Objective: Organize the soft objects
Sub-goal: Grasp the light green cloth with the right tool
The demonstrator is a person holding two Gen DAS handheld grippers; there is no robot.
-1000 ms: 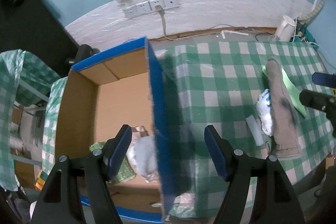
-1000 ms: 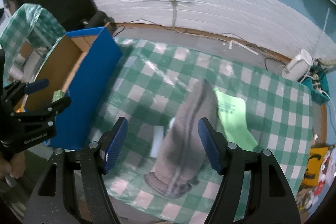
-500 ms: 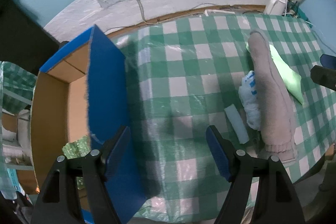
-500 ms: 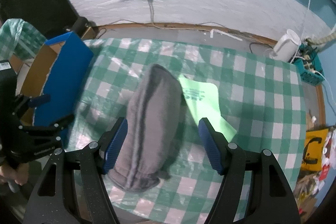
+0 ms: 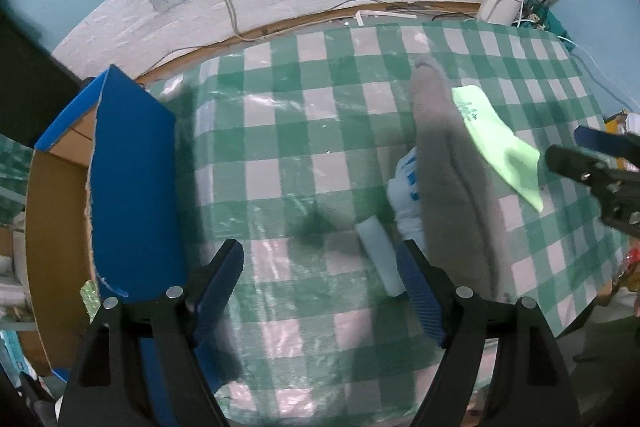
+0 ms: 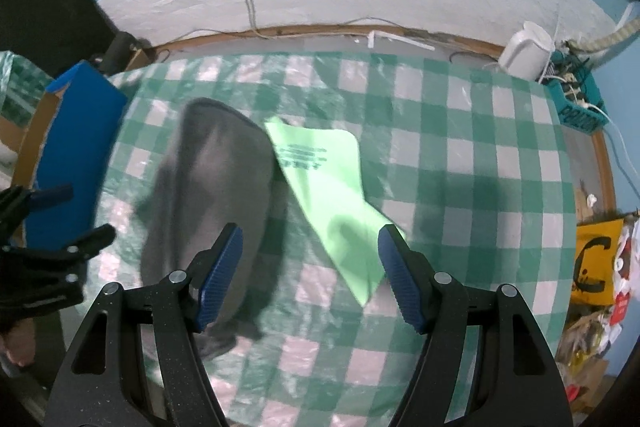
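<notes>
Your left tool (image 5: 320, 287) has just been opening wider, nothing between its jaws; your right tool (image 6: 310, 267) gapes empty too. The grey sock (image 6: 212, 187) lies on the table (image 6: 460, 167), touching the green bag (image 6: 332, 203).

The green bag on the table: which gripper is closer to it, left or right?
Right. The right gripper hovers over the green bag; the left gripper is farther away, beyond the grey sock.
</notes>
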